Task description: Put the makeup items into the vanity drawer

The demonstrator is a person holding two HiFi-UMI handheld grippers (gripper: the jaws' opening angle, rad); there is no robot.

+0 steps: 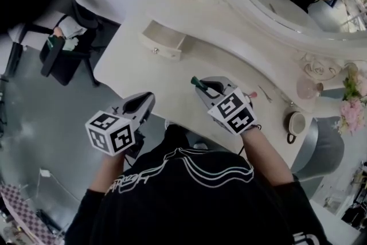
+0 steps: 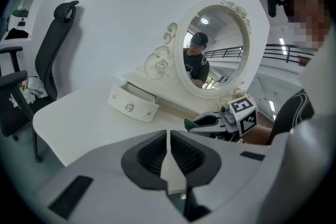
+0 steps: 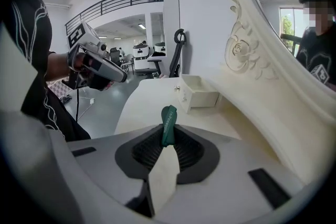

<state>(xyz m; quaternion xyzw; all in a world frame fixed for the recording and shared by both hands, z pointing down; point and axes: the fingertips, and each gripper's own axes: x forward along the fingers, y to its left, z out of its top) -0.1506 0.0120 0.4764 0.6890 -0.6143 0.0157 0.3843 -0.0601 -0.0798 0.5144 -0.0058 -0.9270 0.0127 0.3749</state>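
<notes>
Right gripper view: green tube (image 3: 168,122) grasped upright in right gripper (image 3: 168,138), lower end hidden between the pads, print too small to read. Open drawer (image 3: 198,93) ahead on table (image 3: 152,105), well apart from tube. Left gripper view: left gripper (image 2: 168,138) clenched on nothing, near table edge, short of drawer. Head view: small items (image 1: 253,94) on table far right of drawer, blurred, partly hidden behind right gripper, not identifiable.
</notes>
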